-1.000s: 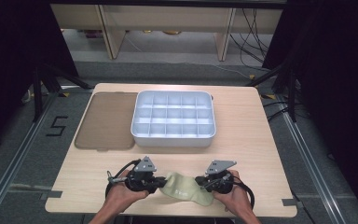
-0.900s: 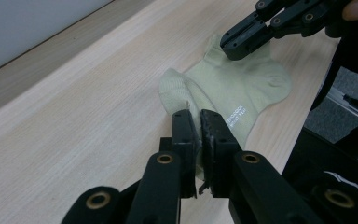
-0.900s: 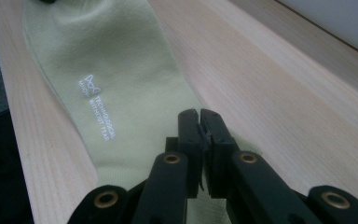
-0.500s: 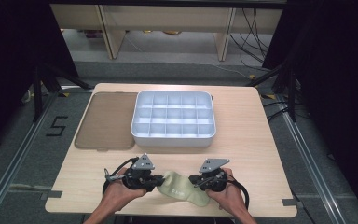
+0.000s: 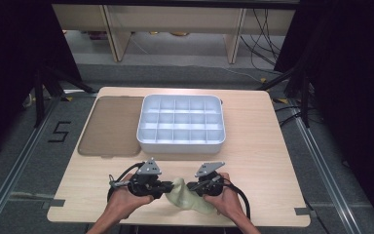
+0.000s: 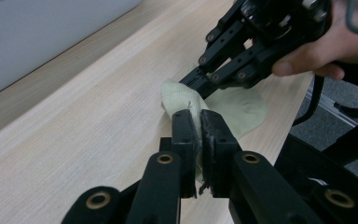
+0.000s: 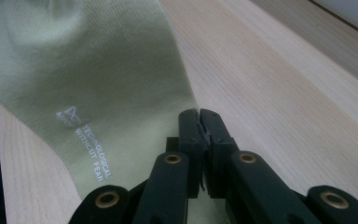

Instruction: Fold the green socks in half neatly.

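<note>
A pale green cloth [image 5: 187,197] with small white lettering lies near the table's front edge, bunched between my two grippers. My left gripper [image 5: 168,187] is shut on a fold of it; in the left gripper view the cloth [image 6: 242,105] passes between the closed jaws of that gripper [image 6: 199,116]. My right gripper [image 5: 192,186] is shut on the cloth's other edge, as its own view shows, with the fabric [image 7: 98,70] running up to the pinched tips of the gripper [image 7: 199,114]. The right gripper [image 6: 189,84] faces the left one closely.
A white tray [image 5: 180,142] divided into several compartments stands at the middle of the wooden table [image 5: 253,161]. A flat brown lid [image 5: 109,126] lies to its left. The person's hands rest at the front edge.
The right hand has moved left toward the left gripper, and the cloth between them has bunched up. The left hand has stayed in place.
</note>
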`<control>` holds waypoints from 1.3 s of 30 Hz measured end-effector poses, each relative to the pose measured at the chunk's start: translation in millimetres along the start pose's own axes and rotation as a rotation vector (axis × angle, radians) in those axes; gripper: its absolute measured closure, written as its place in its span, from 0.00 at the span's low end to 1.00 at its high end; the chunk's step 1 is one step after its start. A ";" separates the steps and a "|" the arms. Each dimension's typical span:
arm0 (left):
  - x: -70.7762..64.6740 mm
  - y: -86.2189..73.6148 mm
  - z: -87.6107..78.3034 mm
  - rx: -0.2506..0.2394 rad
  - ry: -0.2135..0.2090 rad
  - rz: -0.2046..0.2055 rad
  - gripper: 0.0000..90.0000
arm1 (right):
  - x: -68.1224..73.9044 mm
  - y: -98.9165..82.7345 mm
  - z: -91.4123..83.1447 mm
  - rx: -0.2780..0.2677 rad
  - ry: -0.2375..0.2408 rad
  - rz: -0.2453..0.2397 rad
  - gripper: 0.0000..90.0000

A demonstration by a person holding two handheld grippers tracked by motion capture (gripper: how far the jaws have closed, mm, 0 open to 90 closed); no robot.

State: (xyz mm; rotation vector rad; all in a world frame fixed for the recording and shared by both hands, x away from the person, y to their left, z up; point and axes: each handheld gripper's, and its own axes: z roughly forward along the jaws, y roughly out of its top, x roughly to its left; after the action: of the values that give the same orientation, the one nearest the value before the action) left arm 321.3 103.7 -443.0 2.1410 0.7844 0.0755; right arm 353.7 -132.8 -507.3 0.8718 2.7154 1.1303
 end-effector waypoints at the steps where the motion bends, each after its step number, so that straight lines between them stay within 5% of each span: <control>1: 0.1 0.5 0.1 -0.004 -0.002 -0.001 0.93 | 0.0 0.0 0.0 0.000 0.000 0.000 0.98; 9: 2.4 1.0 4.4 -0.024 -0.008 -0.017 0.93 | -0.8 5.2 8.8 -0.020 0.024 0.001 0.98; 15: 3.7 0.3 6.3 -0.015 -0.012 -0.028 0.93 | -3.2 4.4 -4.7 -0.050 0.023 0.016 0.98; 22: 3.2 1.3 6.8 -0.019 -0.006 -0.038 0.93 | 5.5 -7.3 -16.4 -0.023 0.050 0.006 0.98; 31: 5.0 0.5 8.9 -0.032 -0.006 -0.044 0.93 | 16.7 -4.5 0.6 0.020 0.087 -0.019 0.98; 32: 5.6 0.1 9.4 -0.032 -0.008 -0.039 0.93 | 17.5 -3.9 1.6 0.016 0.087 -0.016 0.97; 33: 4.5 -0.7 10.4 -0.035 -0.007 -0.063 0.93 | 13.2 -2.7 3.0 -0.009 0.088 -0.080 0.97; 34: 4.6 -0.8 10.5 -0.034 -0.004 -0.052 0.93 | 16.5 -3.7 0.1 0.009 0.079 -0.023 0.97; 39: 3.5 0.2 10.7 -0.029 -0.006 -0.034 0.93 | 8.0 -9.8 -26.3 -0.015 0.020 -0.035 0.97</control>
State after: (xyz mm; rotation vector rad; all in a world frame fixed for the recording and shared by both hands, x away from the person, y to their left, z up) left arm 327.5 98.2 -450.5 2.0991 0.8114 0.0615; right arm 335.2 -150.7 -493.7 0.8121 2.7231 1.1574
